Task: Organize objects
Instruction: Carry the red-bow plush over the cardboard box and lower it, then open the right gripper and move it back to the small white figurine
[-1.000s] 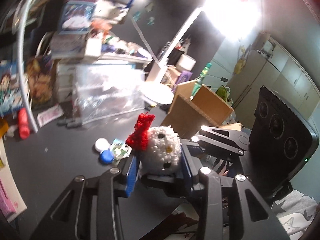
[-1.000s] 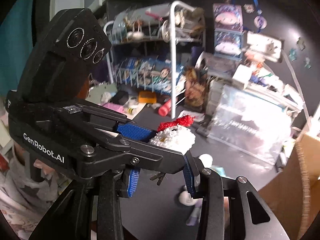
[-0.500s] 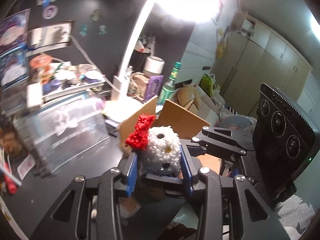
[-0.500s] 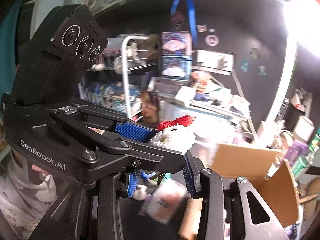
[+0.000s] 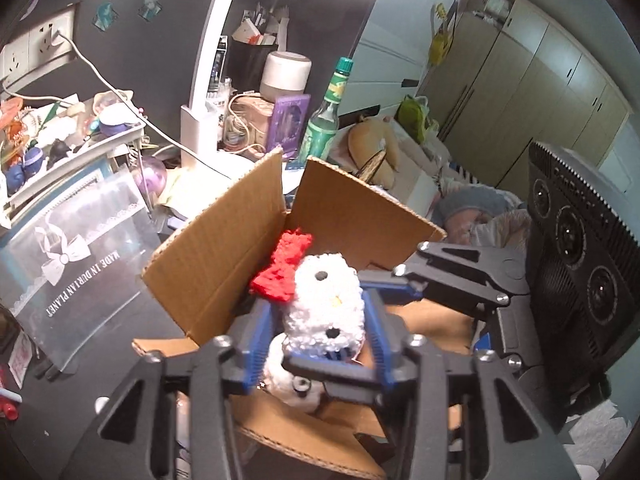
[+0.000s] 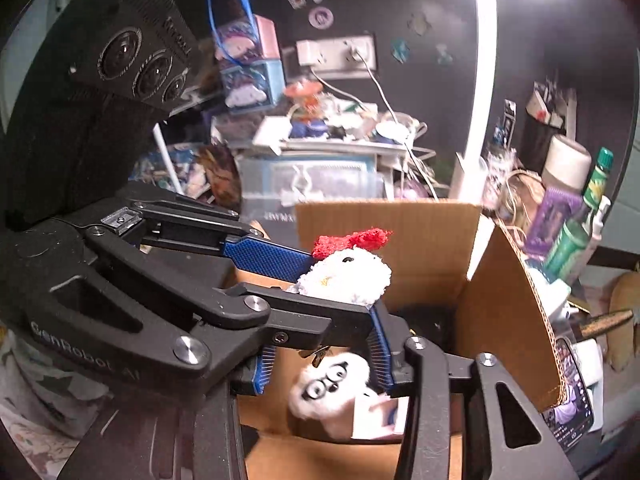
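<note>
I have the white plush (image 5: 324,304) above the open cardboard box (image 5: 224,248), both the left gripper (image 5: 316,344) and right gripper (image 6: 320,360) loosening around it. I'd keep it centred over the box, clear of the flaps, then spread both fully.

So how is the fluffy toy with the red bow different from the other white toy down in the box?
The toy with the red bow is up in the air between the grippers' blue pads; the white toy with glasses lies low inside the cardboard box. The bow toy has small dot eyes and a yellow nose; the other wears round black glasses. The bow toy looks sharp, the other blurry. Both are white and fluffy.
</note>
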{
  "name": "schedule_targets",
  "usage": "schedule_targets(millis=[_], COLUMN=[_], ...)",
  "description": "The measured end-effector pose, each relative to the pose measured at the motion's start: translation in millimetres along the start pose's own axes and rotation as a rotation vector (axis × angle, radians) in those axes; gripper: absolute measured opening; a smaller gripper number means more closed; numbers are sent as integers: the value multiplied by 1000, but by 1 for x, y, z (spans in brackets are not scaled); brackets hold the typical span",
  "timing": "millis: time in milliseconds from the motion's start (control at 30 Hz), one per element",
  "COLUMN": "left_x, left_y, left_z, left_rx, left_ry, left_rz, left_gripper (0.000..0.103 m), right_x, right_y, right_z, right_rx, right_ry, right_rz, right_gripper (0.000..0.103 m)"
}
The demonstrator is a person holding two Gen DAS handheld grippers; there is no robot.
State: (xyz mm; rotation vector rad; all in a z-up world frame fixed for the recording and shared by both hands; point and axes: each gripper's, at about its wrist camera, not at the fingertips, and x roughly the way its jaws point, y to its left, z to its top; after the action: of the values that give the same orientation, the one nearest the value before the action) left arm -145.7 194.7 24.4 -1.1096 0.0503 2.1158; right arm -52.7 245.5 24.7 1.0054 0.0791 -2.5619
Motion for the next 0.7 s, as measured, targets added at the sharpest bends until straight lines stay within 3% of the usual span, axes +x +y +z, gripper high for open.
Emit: schedule_targets(millis=[67,133,400,533,700], left_x=[-5,-11,-60,-95,-131], left_y=[0,2,18,35,64], left_z=[-1,-1,-14,-29,-68], left_rx=[4,3,-24,-51,-97], left_ry=[-24,-47,-170,-242,-299], left_rz=[22,31,58,110,227], left_gripper=[71,76,82,86,93], right_x=[3,3,-11,-24,-30], right_y=[-2,-5,2,32,89], right_z=[-1,-2,-2,0,2], right_rx=[5,7,8,-58,-173], right_ry=[12,15,-41,-108,-158], right_rz=[-12,-15,22,92,180], right_gripper=[52,63,63,63,61])
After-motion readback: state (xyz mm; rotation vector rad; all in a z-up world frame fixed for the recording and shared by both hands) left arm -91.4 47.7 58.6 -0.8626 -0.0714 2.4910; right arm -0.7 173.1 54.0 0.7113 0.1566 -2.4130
